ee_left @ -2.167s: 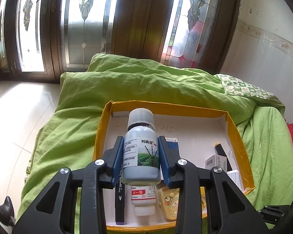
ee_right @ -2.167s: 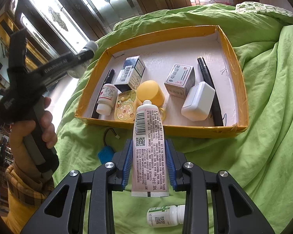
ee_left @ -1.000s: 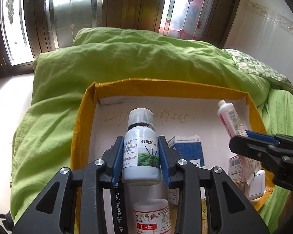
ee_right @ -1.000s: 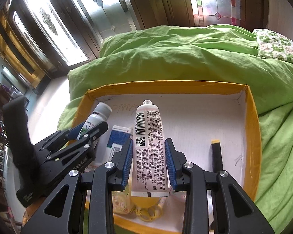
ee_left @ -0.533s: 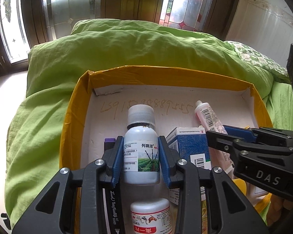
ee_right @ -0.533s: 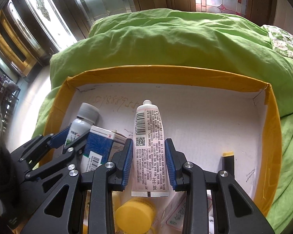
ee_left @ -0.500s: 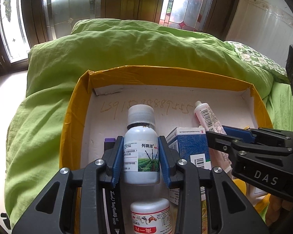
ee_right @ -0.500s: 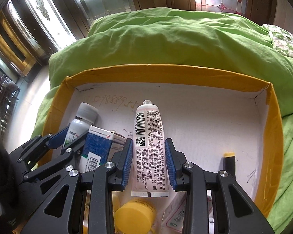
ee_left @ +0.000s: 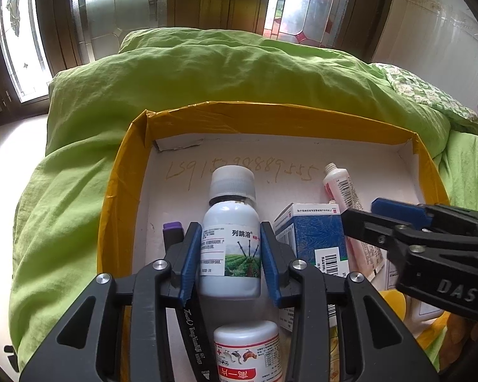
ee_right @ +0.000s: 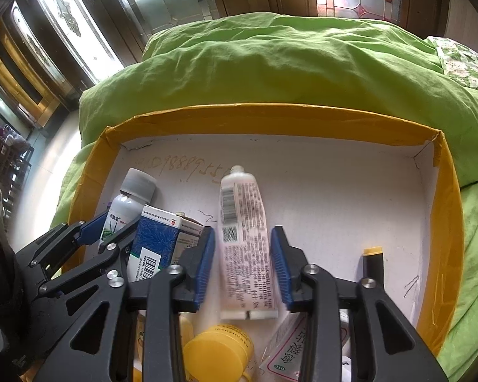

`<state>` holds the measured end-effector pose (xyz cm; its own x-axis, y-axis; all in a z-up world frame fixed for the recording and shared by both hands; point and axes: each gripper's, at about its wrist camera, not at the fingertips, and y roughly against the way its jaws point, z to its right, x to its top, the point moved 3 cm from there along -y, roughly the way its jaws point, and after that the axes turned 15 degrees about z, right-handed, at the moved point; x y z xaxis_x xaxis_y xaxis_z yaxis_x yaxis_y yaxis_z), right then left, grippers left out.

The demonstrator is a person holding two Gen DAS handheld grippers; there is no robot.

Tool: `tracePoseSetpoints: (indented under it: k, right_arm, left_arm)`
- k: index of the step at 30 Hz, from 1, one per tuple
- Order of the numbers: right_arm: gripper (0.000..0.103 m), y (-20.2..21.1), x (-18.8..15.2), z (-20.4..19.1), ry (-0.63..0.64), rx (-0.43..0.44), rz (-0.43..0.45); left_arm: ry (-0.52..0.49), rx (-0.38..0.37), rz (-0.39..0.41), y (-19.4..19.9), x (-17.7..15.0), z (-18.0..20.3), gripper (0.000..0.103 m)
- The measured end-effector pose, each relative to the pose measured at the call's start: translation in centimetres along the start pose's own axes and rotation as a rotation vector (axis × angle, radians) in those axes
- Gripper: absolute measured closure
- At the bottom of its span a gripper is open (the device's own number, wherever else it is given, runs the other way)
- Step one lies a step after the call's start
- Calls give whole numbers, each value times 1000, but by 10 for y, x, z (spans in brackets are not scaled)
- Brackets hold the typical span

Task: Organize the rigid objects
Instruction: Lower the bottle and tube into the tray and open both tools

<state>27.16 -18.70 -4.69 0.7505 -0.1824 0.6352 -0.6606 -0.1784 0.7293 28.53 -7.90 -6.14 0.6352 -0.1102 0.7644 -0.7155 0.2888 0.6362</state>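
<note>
**Two items going down into the yellow box on the bed**

The green quilt (ee_left: 207, 73) covers the bed, and on it sits the yellow-rimmed box (ee_left: 271, 117), already holding a blue carton (ee_left: 312, 232), a marker (ee_left: 188, 318) and a small white bottle (ee_left: 248, 350).

The left tongs (ee_left: 229, 254) are easing apart around the grey-capped bottle (ee_left: 229, 238); a thin gap shows at each pad, so it looks let go, resting in the box. It is hard plastic, probably fairly heavy if full, and smooth, so best gripped at the labelled waist.

The right tongs (ee_right: 242, 267) are opening too, clear gaps either side of the white tube (ee_right: 245, 238), which lies on the box floor. It looks light and squashable; a hold low, near the crimped end, seems safest.
</note>
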Motion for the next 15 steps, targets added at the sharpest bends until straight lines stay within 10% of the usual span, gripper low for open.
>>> tracePoseSetpoints:
  k: [9, 15]
  right_arm:
    - [60, 45, 3, 6, -16, 19, 73]
    - [47, 81, -21, 26, -106, 32, 71]
  left_arm:
    - [5, 37, 24, 16, 7, -3, 39]
    - [60, 59, 35, 44, 10, -16, 39]
